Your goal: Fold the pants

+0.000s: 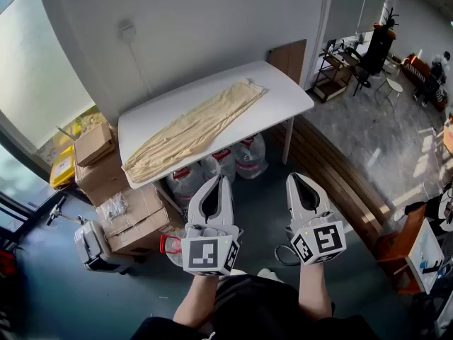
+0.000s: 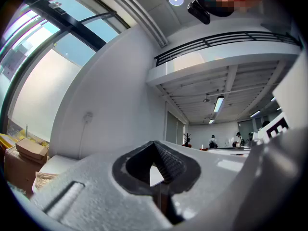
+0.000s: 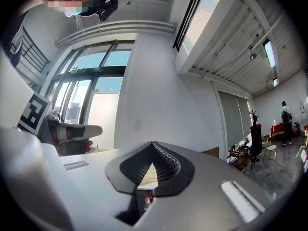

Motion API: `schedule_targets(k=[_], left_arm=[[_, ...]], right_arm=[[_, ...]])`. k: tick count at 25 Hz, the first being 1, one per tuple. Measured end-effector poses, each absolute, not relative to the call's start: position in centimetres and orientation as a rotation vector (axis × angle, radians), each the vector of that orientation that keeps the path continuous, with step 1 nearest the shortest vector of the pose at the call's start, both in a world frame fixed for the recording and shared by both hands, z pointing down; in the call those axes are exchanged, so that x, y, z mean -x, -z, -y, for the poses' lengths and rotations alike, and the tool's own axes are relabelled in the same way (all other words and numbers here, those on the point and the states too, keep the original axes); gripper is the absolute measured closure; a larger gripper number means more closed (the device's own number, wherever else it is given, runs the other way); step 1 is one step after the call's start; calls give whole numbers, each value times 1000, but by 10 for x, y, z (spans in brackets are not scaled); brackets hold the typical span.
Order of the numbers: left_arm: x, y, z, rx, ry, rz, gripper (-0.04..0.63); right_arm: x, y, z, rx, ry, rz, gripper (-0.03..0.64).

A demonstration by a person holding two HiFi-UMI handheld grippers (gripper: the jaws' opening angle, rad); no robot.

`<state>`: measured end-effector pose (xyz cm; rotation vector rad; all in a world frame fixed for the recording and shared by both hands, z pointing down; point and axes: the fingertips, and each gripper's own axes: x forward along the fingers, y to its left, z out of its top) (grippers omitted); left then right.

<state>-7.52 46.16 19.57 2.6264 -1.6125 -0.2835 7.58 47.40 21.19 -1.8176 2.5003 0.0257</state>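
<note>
Beige pants (image 1: 192, 130) lie stretched out lengthwise on a white table (image 1: 283, 99) ahead of me, folded into a long narrow strip. My left gripper (image 1: 220, 180) and right gripper (image 1: 297, 178) hover side by side well short of the table, above the floor, both shut with nothing between the jaws. In the left gripper view the left gripper (image 2: 154, 146) has its jaws together, and a bit of the pants (image 2: 45, 178) shows at the left edge. In the right gripper view the right gripper (image 3: 153, 147) is likewise shut, with the pants (image 3: 147, 172) seen through the notch.
Water jugs (image 1: 212, 167) stand under the table. Cardboard boxes (image 1: 117, 190) are stacked to its left. A wooden bench (image 1: 333, 183) runs along the right. Chairs and shelves (image 1: 354, 62) stand at the far right, and a glass wall (image 1: 28, 119) is at the left.
</note>
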Motion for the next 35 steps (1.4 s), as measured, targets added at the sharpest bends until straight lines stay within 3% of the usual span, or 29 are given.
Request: schedule_targets(k=[17, 26, 35], left_arm=[[9, -248, -472, -2514, 135, 1687, 592], [19, -243, -465, -2460, 140, 1821, 592], [33, -239, -379, -2464, 183, 1840, 592]], right_arm=[[-135, -269, -473, 1696, 162, -2665, 612], [-143, -262, -446, 1602, 113, -2696, 612], [-115, -258, -365, 1513, 36, -2762, 612]])
